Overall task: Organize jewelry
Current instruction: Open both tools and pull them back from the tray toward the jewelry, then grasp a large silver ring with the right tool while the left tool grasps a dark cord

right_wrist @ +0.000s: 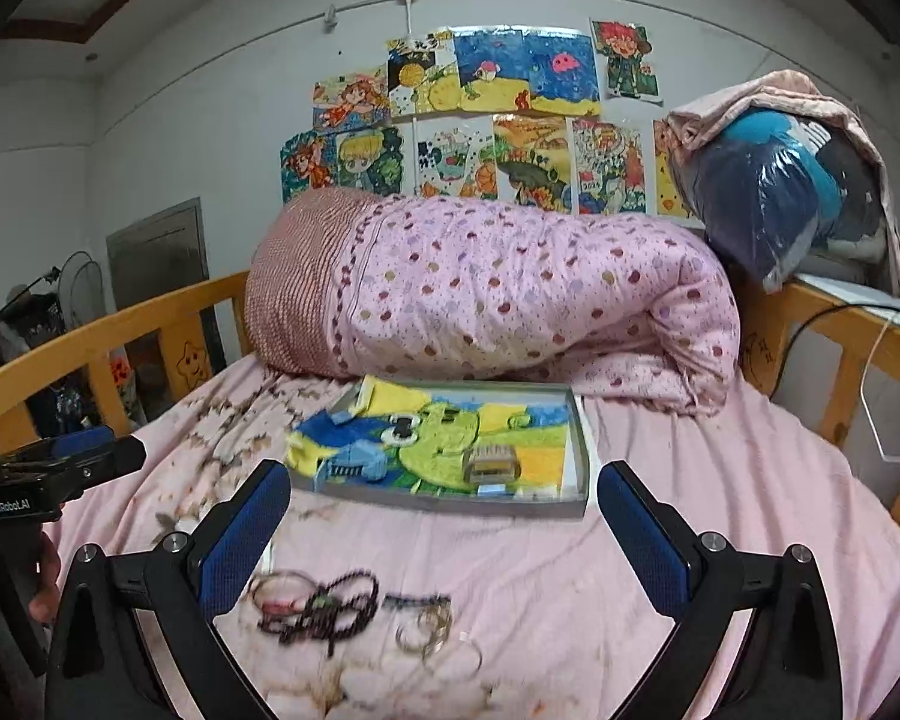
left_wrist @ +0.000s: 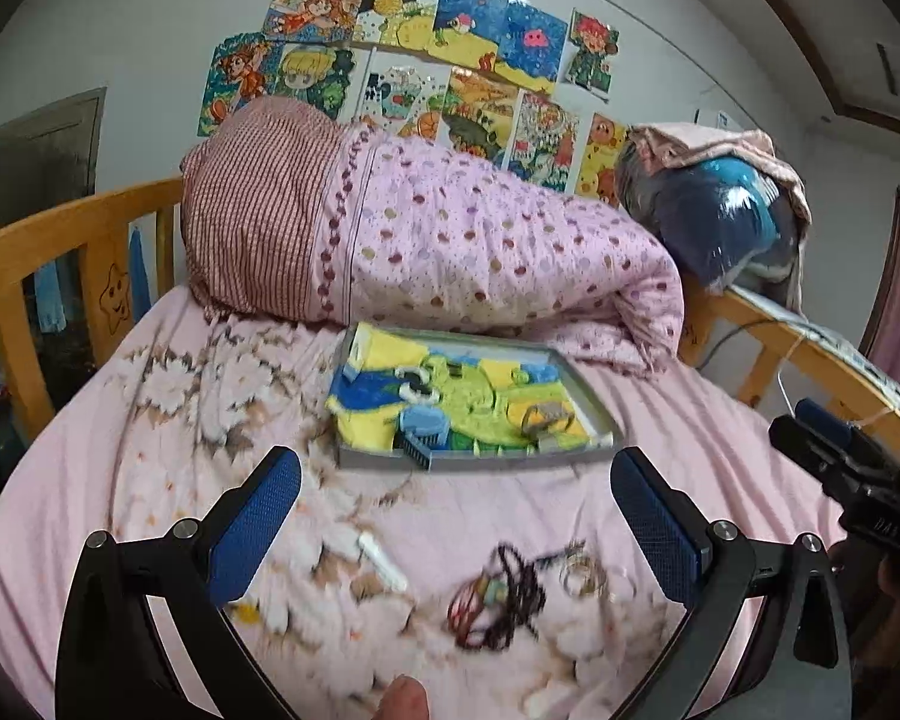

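Our left gripper (left_wrist: 456, 480) has its jaws spread wide with nothing between them, and our right gripper (right_wrist: 444, 492) is just as wide and just as empty. Low between the left jaws, towards the right finger, lies the jewelry heap (left_wrist: 510, 588) on the pink bedsheet (left_wrist: 690, 450): a dark beaded strand (left_wrist: 513, 597) tangled over a red loop, with metal rings (left_wrist: 582, 576) just beside it. In the right wrist view the same strand (right_wrist: 330, 606) sits near the left finger and the rings (right_wrist: 426, 630) lie nearer the middle (all of it blurred, so we cannot count pieces). A white stick (left_wrist: 384, 561) lies apart, towards the left finger.

Beyond both pairs of fingertips sits the grey tray (right_wrist: 582, 456), lined with a bright cartoon cloth (right_wrist: 450, 426). On it we see a blue comb-like clip (right_wrist: 348, 465), a black-and-white piece (right_wrist: 399, 429) and a brownish box-shaped item (right_wrist: 492, 462); what they are exactly we cannot tell.

Past the tray lies the rolled quilt (right_wrist: 510, 294).
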{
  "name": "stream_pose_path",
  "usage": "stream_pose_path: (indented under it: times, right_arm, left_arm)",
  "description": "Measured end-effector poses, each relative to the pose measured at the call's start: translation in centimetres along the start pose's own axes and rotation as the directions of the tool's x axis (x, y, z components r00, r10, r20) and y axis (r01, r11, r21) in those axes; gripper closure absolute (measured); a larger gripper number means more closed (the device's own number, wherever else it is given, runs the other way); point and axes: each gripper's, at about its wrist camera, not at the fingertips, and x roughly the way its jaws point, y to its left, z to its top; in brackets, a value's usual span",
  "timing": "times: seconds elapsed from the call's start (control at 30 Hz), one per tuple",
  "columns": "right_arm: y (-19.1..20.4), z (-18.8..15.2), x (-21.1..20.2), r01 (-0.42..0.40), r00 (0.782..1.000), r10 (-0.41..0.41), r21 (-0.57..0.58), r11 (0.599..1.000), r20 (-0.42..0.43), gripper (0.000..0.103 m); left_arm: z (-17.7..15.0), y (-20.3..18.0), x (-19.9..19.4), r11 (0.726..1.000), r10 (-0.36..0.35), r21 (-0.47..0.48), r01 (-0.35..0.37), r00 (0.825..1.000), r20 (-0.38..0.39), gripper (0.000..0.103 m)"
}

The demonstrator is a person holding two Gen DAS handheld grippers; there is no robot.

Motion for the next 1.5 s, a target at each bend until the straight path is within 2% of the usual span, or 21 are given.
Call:
stream_pose_path:
  times: [0.23,0.43,0.63,0.77,0.93,1.03,1.17,1.37,1.5]
  right_arm:
    - [0.8,-3.0,-0.4,-0.010,0.993,0.010,-0.006,1.000,-0.114,0.000]
    - [0.6,-4.7,0.4,-0.020,0.976,0.022,0.012,1.000,-0.215,0.000]
    - [0.0,-6.3,1.6,-0.013,0.942,0.021,0.025,1.000,-0.334,0.000]
    - [-1.5,-6.8,2.5,0.004,0.921,0.012,0.040,0.999,-0.389,0.000]
    - [-2.5,-7.6,4.2,-0.037,0.890,0.046,0.030,0.999,-0.454,0.000]
    - [-2.8,-8.0,5.6,-0.075,0.874,0.081,0.030,0.997,-0.479,0.000]
    - [-2.5,-8.6,7.6,-0.124,0.863,0.101,-0.013,0.992,-0.495,0.000]
    - [-2.6,-9.6,10.0,-0.216,0.843,0.207,0.040,0.976,-0.497,0.000]
    - [-2.7,-9.9,11.2,-0.243,0.838,0.238,0.056,0.968,-0.490,0.001]
  left_arm:
    - [-3.5,0.0,-0.6,1.000,-0.012,0.017,0.013,0.997,-0.078,0.002]
    - [-5.7,-0.1,-0.3,0.999,-0.012,0.035,0.017,0.991,-0.134,0.002]
    - [-7.8,-0.9,0.9,0.994,0.004,0.108,0.020,0.977,-0.214,0.002]
    - [-8.9,-0.9,1.9,0.992,-0.005,0.121,0.038,0.965,-0.264,0.002]
    - [-9.5,-0.7,3.1,0.992,-0.022,0.114,0.061,0.950,-0.313,0.002]
    - [-9.6,-0.6,4.1,0.993,-0.029,0.102,0.067,0.940,-0.341,0.002]
    - [-9.5,-0.4,5.2,0.993,-0.035,0.093,0.072,0.935,-0.352,0.002]
    - [-8.7,0.7,7.0,0.997,-0.050,0.041,0.069,0.932,-0.358,0.002]
    - [-8.2,1.4,8.4,0.998,-0.058,0.012,0.067,0.929,-0.366,0.003]
